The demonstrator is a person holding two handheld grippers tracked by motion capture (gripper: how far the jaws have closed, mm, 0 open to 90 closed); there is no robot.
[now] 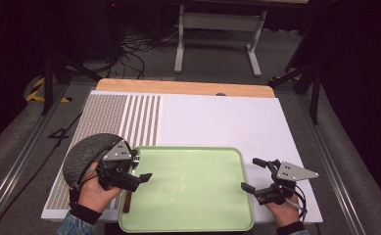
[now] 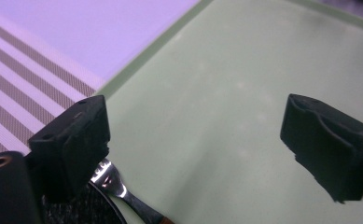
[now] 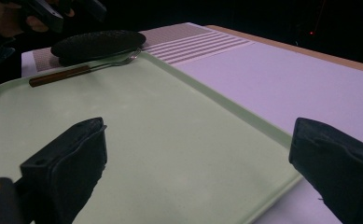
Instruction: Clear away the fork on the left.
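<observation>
Where high view hides it: fork [image 3: 83, 69] w/ brown handle.

You see a smooth, matt green plastic tray [image 1: 188, 196]. The fork [image 3: 83, 69] is shiny metal with a wooden handle; the dark plate [image 3: 97, 44] looks rough.

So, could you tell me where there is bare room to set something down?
The green tray is bare inside, and so is the white mat beyond it. It is crowded at the tray's left edge, where the dark plate and fork lie.
</observation>
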